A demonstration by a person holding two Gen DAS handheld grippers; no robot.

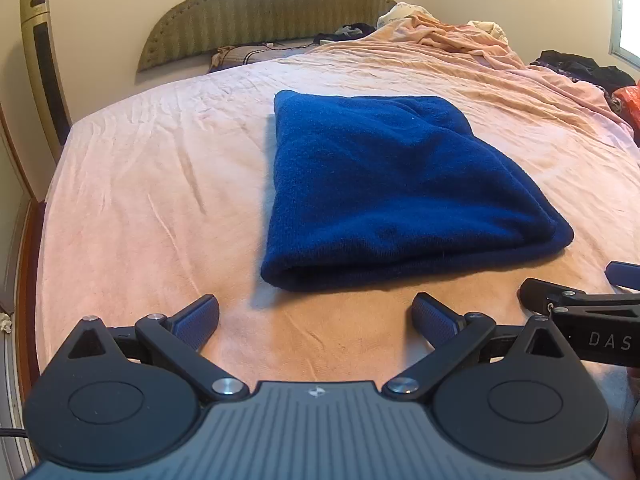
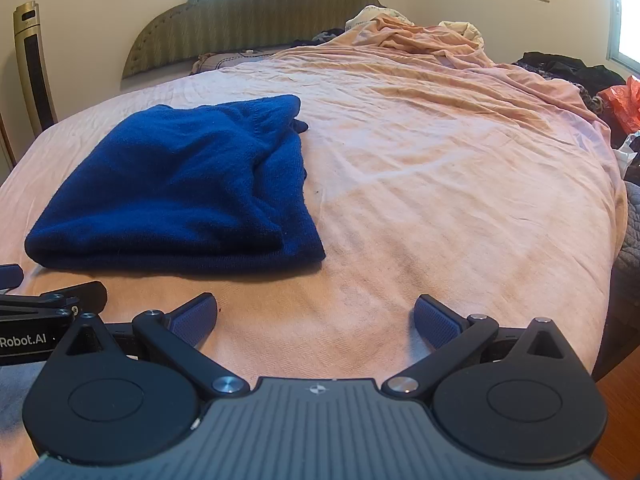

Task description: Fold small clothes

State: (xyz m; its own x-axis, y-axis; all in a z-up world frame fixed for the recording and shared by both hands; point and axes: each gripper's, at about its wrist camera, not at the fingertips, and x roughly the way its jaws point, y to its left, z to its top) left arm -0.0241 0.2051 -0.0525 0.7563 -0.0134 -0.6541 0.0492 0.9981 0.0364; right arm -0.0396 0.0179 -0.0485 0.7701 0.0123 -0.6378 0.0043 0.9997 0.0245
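Observation:
A dark blue knitted garment (image 1: pixel 396 184) lies folded into a thick rectangle on the pink bed sheet (image 1: pixel 152 200). In the right wrist view the blue garment (image 2: pixel 180 184) sits to the left, layered edges facing right. My left gripper (image 1: pixel 316 316) is open just short of the garment's near fold, nothing between its fingers. My right gripper (image 2: pixel 316 316) is open over bare sheet, to the right of the garment's near corner. Each gripper shows at the edge of the other's view: right gripper (image 1: pixel 580 304), left gripper (image 2: pixel 48 300).
A padded headboard (image 1: pixel 264 12) and pillow (image 1: pixel 248 56) lie at the far end. A crumpled pink cover (image 1: pixel 460 36) is heaped far right, with dark clothes (image 1: pixel 580 68) and an orange bag (image 2: pixel 624 100) beyond. A tall fan (image 1: pixel 44 68) stands left. The bed's right edge drops to wooden floor (image 2: pixel 616 412).

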